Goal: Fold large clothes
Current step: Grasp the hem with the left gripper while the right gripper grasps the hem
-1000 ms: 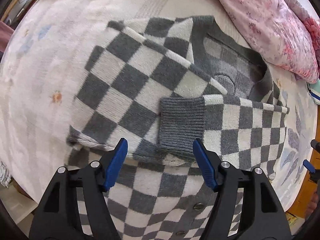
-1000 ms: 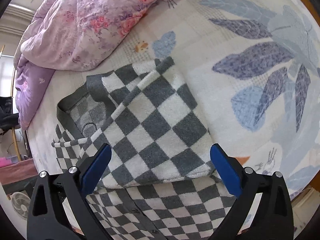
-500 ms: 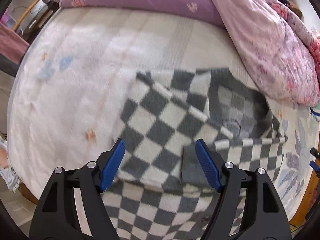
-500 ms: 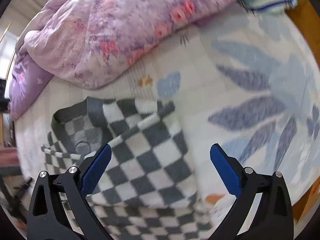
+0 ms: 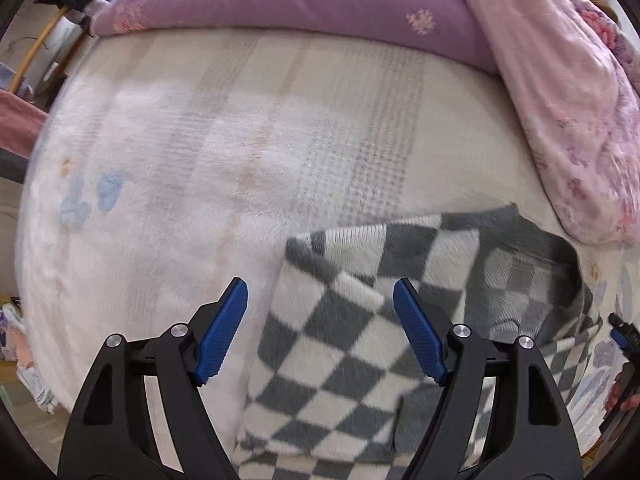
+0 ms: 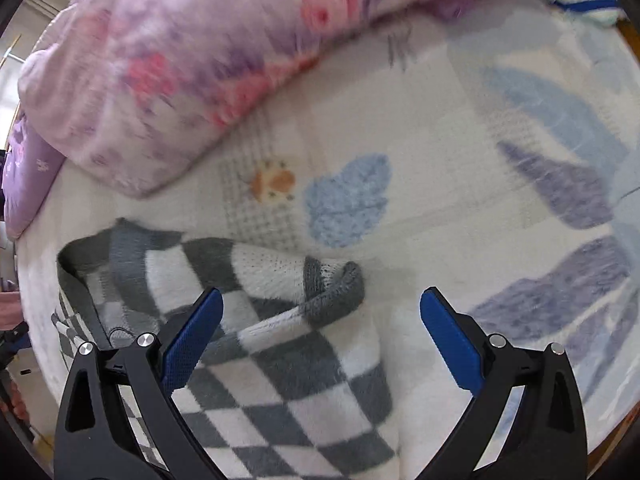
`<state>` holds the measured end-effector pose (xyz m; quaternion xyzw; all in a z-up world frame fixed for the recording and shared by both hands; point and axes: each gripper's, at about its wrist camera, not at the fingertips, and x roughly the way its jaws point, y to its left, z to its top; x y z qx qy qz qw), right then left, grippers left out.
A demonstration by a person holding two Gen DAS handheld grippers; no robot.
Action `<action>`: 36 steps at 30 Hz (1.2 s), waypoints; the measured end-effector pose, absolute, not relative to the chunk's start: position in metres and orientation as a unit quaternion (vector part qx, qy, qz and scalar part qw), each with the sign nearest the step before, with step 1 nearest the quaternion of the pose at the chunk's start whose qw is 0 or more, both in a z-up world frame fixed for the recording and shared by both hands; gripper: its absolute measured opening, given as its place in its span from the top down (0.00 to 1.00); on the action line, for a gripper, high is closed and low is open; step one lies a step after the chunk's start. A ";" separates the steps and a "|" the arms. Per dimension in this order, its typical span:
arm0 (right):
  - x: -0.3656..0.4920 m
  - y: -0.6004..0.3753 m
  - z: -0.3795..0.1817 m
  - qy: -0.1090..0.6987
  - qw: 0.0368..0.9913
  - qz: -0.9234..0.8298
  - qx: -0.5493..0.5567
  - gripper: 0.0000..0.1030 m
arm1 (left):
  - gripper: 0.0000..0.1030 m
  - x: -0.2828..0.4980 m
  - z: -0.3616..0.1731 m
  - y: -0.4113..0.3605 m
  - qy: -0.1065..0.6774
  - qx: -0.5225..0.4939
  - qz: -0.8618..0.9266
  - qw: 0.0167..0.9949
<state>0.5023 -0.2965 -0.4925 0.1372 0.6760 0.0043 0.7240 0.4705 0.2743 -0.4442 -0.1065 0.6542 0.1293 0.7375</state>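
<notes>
Two hand-held grippers are hovering over a grey-and-white checked cardigan (image 5: 352, 344) lying partly folded on a bed, its sleeves already turned in over the body so the garment makes a narrower block. The left gripper (image 5: 320, 330) is pointing down with its blue jaws opening wide and gripping nothing; the cardigan's upper left corner is lying just beneath and between them, apparently lined up for a grasp at the shoulder. The right gripper (image 6: 320, 344) is standing wide apart and empty too, the rolled grey edge (image 6: 334, 288) at the cardigan's upper right corner sitting just ahead of its gap. Placing one tool at each top corner would let the person lift both shoulders together and carry them down for the next fold, judging by the layout. The cream bedspread (image 5: 240, 152) with blue leaf prints is giving a flat working surface, while the pink floral quilt (image 6: 180, 60) is bunched beyond the grippers, out of the folding area.
</notes>
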 end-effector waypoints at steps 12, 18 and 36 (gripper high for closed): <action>0.513 -0.280 -0.548 0.724 0.680 0.024 0.115 0.06 | 0.12 0.493 -0.536 0.302 0.680 -0.146 0.088 0.713; 0.510 -0.262 -0.534 0.708 0.702 0.051 0.063 0.50 | 0.33 0.482 -0.549 0.291 0.666 -0.132 0.086 0.729; 0.477 -0.258 -0.453 0.656 0.748 0.059 0.083 0.78 | 0.73 0.446 -0.466 0.269 0.613 -0.076 0.126 0.776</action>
